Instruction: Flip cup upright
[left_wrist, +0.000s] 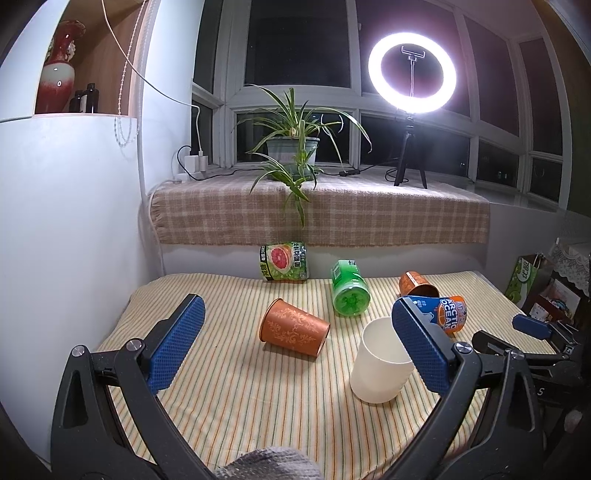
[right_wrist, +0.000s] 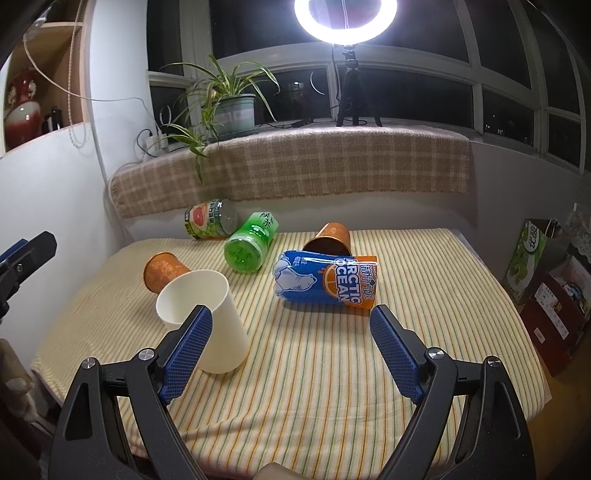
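Observation:
A cream cup (left_wrist: 380, 363) stands upright on the striped cloth, mouth up; it also shows in the right wrist view (right_wrist: 207, 314). An orange patterned cup (left_wrist: 293, 327) lies on its side left of it, seen too in the right wrist view (right_wrist: 162, 271). A second orange cup (left_wrist: 415, 283) lies on its side at the back, mouth toward the right wrist camera (right_wrist: 330, 238). My left gripper (left_wrist: 295, 332) is open and empty, its right finger just in front of the cream cup. My right gripper (right_wrist: 291, 332) is open and empty, its left finger beside the cream cup.
A green bottle (right_wrist: 251, 242), a grapefruit-label bottle (right_wrist: 207, 219) and a blue-orange Arctic Ocean can (right_wrist: 327, 282) lie on the striped table (right_wrist: 332, 387). A plaid-covered sill (right_wrist: 314, 166) with a plant and ring light stands behind. Bags and boxes (right_wrist: 546, 277) sit at the right.

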